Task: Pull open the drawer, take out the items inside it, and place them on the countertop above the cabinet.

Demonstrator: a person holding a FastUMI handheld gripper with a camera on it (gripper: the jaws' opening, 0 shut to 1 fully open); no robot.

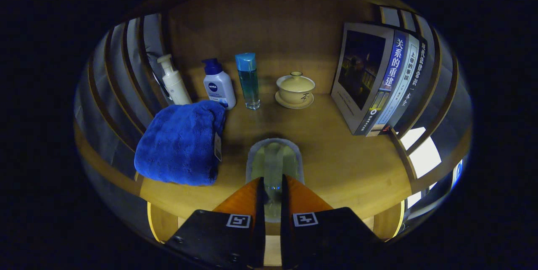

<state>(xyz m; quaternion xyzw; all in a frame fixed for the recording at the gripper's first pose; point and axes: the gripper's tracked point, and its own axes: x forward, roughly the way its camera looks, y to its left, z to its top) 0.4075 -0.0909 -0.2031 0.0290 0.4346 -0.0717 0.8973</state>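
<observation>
The hand-held two-finger gripper [273, 190] points forward over the front edge of the wooden countertop [349, 169]. Its fingers [252, 196] stand nearly closed, parallel, leaving a narrow gap. Both press on a pale, translucent, rounded plastic item [274, 158] that projects ahead of the tips.

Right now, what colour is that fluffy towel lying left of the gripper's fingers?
Deep blue: the folded fluffy towel shows best in the gripper view. The fingers pinch a clear item.

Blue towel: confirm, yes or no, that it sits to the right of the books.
No. The blue towel lies left of the claw, while the books stand on the opposite side.
</observation>
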